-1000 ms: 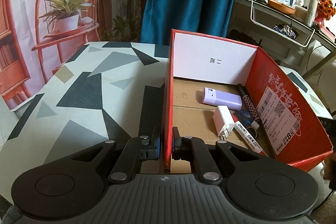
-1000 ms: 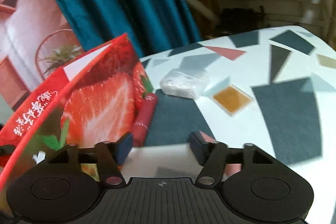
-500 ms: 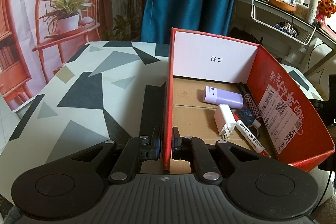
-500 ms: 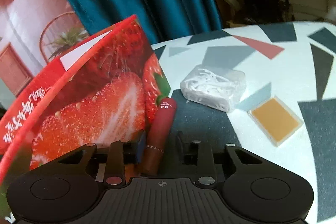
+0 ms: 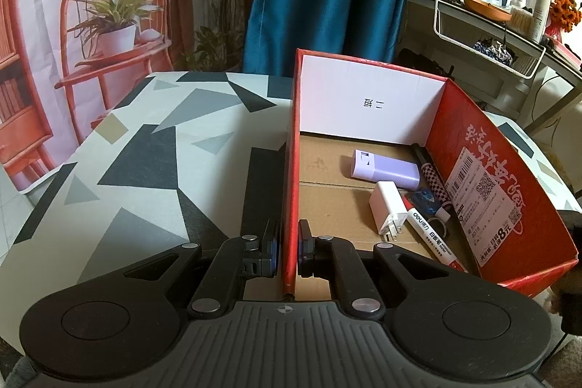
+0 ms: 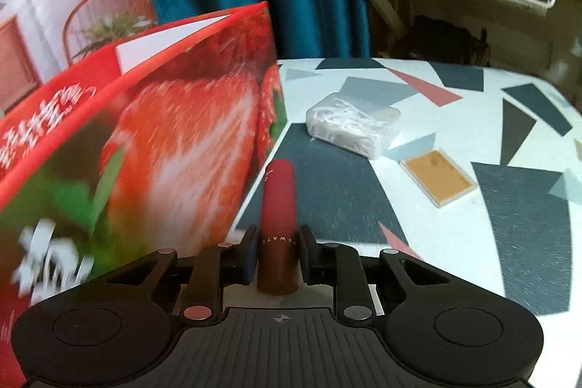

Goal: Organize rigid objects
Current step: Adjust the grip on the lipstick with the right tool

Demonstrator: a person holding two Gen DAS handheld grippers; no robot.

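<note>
1. Lipstick point(image 6: 279, 206), a dark red tube with pale lettering near its base, sat between the jaws of the right gripper point(image 6: 278, 251), which were closed onto its lower end while its rounded tip pointed forward, just beside the red box point(image 6: 174, 140).
2. Going from the left: the left gripper point(image 5: 287, 248) had its jaws pinched together on the box's left wall point(image 5: 289, 170), apparently to steady the box while things were dropped in.
3. Inside the box, toward its right wall, lay a lilac case point(image 5: 385, 168), a white plug adapter point(image 5: 387, 208), a white marker point(image 5: 433, 240) and a checkered pen point(image 5: 433, 180), crowded together and touching.
4. On the right side, the box's strawberry-printed outer wall stood next to the lipstick; it looked blurred.
5. Farther right on the patterned desk point(image 6: 527, 224), a clear packet of white bits point(image 6: 351, 124) and an orange card point(image 6: 438, 180) lay near each other, still outside the box.
6. Judging by the grip, the lipstick seemed ready to be lifted over the wall.
</note>
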